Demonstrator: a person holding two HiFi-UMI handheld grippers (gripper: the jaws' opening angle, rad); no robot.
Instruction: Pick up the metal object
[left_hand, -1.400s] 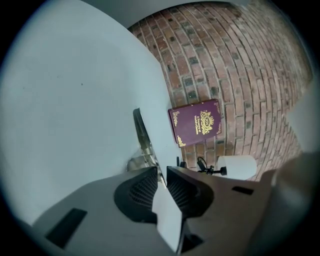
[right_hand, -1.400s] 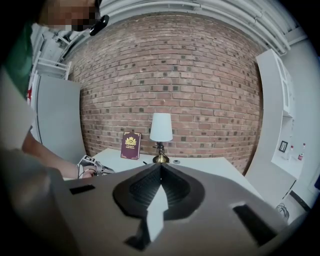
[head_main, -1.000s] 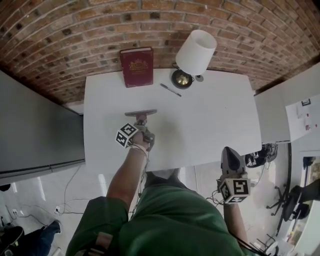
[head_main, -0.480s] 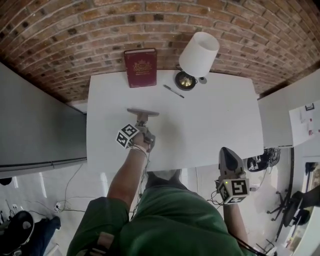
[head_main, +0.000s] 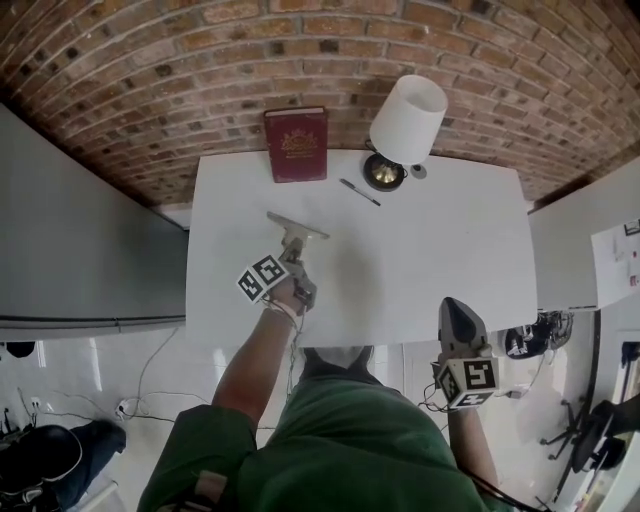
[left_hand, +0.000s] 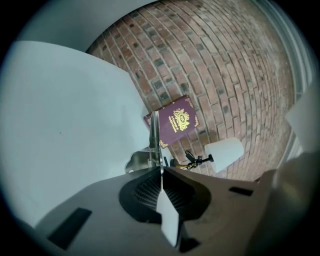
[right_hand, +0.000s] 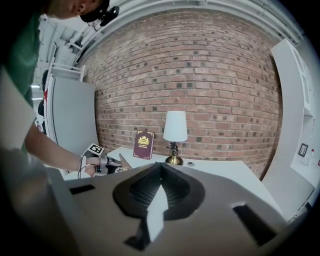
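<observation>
The left gripper has its jaws pressed together on a thin edge of the metal object, which runs straight up out of the pinch and is seen edge-on. No gap shows between the pads on either side of it. The grasp looks made, so the step in hand is the lift itself. From the head view I cannot tell for sure whether the piece has left the white worktop or only rests on it at a tilt.

The next move, as I judge it, calls for a straight rise with the wrist kept level. The grip sits at one end of the piece and the wide part hangs out ahead of the jaws, so it could pivot or slip in the pinch.

From above, the metal object is grey and T-shaped, a flat narrow bar set across a short stem that leads back into the gripper. A small spring or screw shows near the stem. It sits over the left-middle of the worktop, well apart from the maroon book, the pen and the lamp at the far edge by the brick wall.

The right gripper has its jaws together on nothing, held off the near right edge of the worktop.
</observation>
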